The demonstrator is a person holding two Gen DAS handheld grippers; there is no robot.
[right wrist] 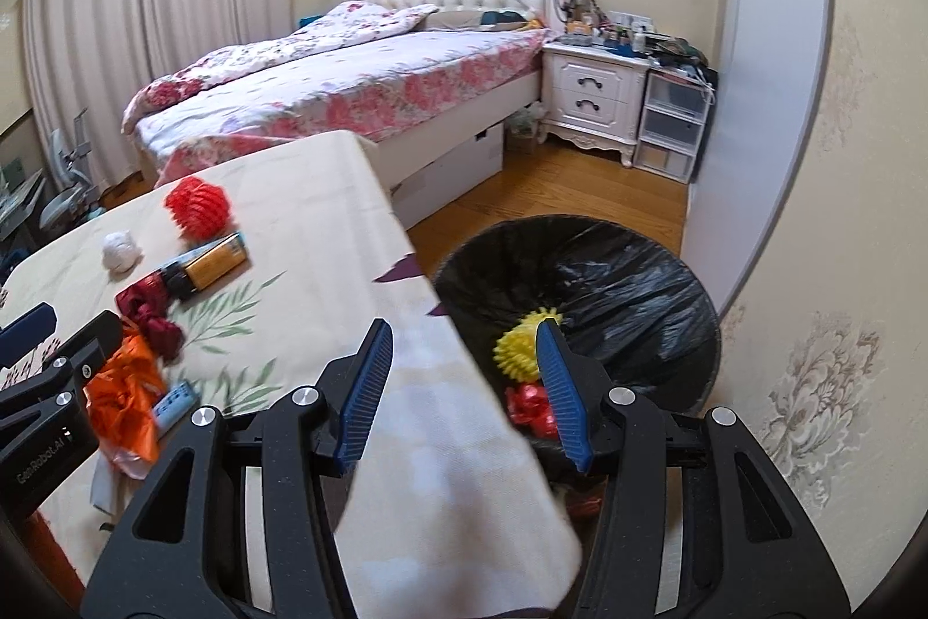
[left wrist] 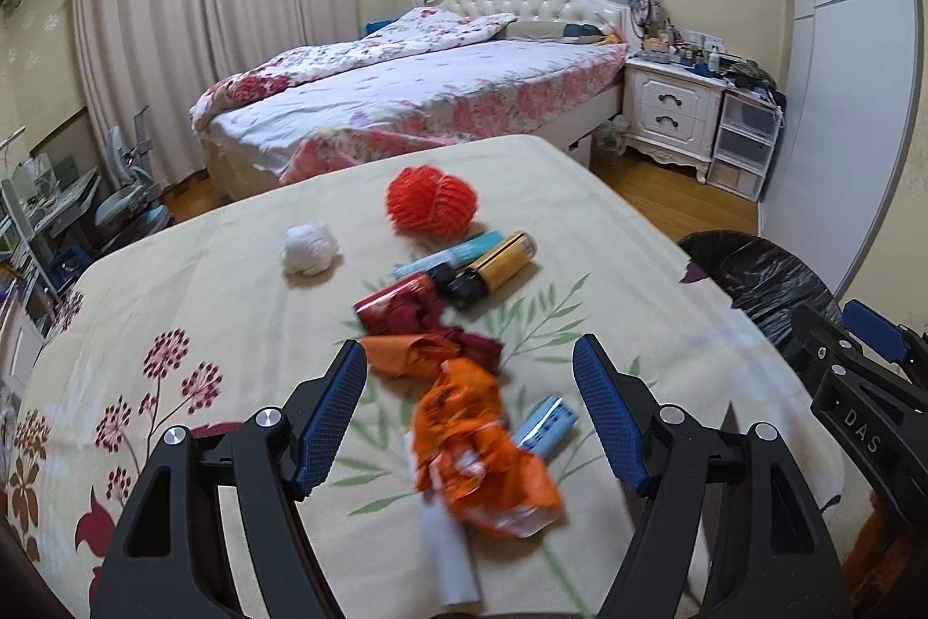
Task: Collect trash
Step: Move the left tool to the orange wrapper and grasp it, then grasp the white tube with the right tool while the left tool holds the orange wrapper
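Note:
Trash lies on the floral tablecloth [left wrist: 174, 282]: a red net ball [left wrist: 432, 201], a white tissue wad [left wrist: 310, 248], a teal tube [left wrist: 458, 253], a yellow-and-black bottle [left wrist: 493, 268], a dark red wrapper [left wrist: 394, 308], a crumpled orange bag [left wrist: 481, 451] and a small light-blue box [left wrist: 545, 424]. My left gripper [left wrist: 470, 346] hovers open over the orange bag, holding nothing. My right gripper [right wrist: 464, 329] is open and empty, straddling the table's right edge and the black-lined bin [right wrist: 638, 282]. Inside the bin are a yellow spiky ball [right wrist: 519, 343] and something shiny and red [right wrist: 530, 407].
A white paper roll [left wrist: 452, 561] lies under the orange bag. Behind the table stand a bed [left wrist: 406, 97], a white nightstand [left wrist: 673, 108] and plastic drawers [left wrist: 745, 143]. A wall [right wrist: 812, 271] runs close on the bin's right. The right gripper [left wrist: 841, 323] shows at the left view's edge.

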